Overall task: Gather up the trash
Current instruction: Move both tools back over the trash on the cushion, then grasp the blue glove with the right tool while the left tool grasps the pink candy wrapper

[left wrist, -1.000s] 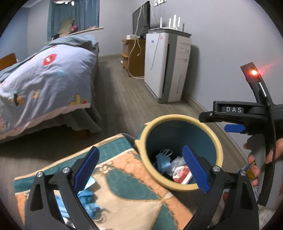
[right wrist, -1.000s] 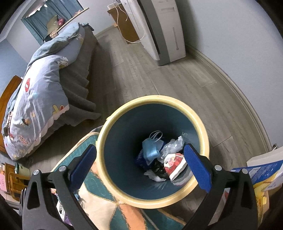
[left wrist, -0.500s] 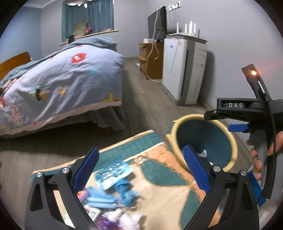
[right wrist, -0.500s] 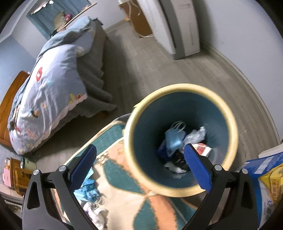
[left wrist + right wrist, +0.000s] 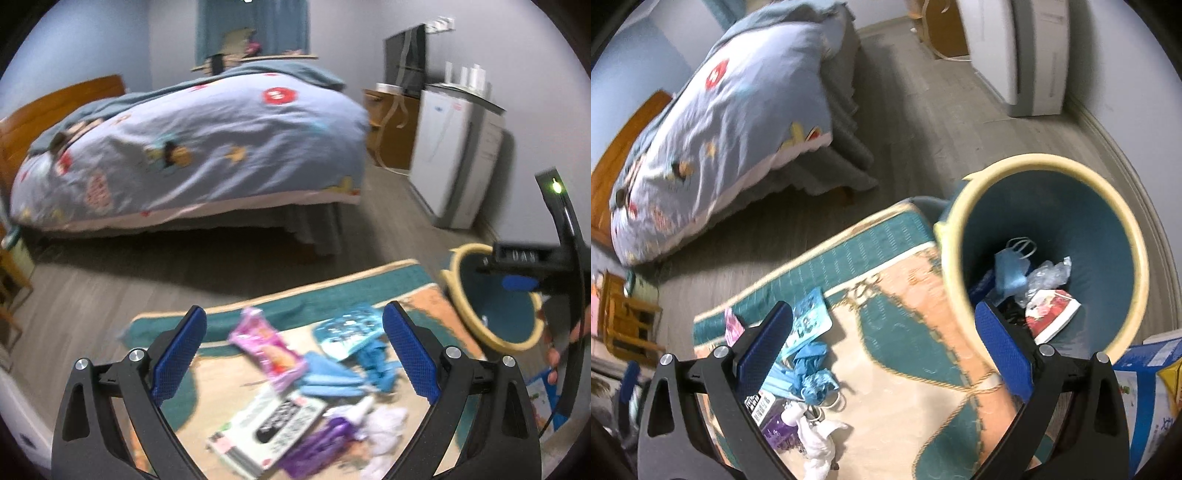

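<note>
A pile of trash lies on the rug: a pink wrapper, a blue blister pack, blue masks, a white box, a purple packet and white tissue. My left gripper is open and empty above the pile. The teal bin with a cream rim holds a mask, clear plastic and a red-white wrapper. My right gripper is open and empty over the rug beside the bin; it shows in the left wrist view. The pile also shows in the right wrist view.
A bed with a blue quilt stands behind the rug. A white appliance and a wooden cabinet stand by the right wall. A blue-white carton lies right of the bin. A small wooden stand is at left.
Both grippers have swung left, away from the bin. The trash pile on the rug has come into full view under the left gripper. Both stay open.
</note>
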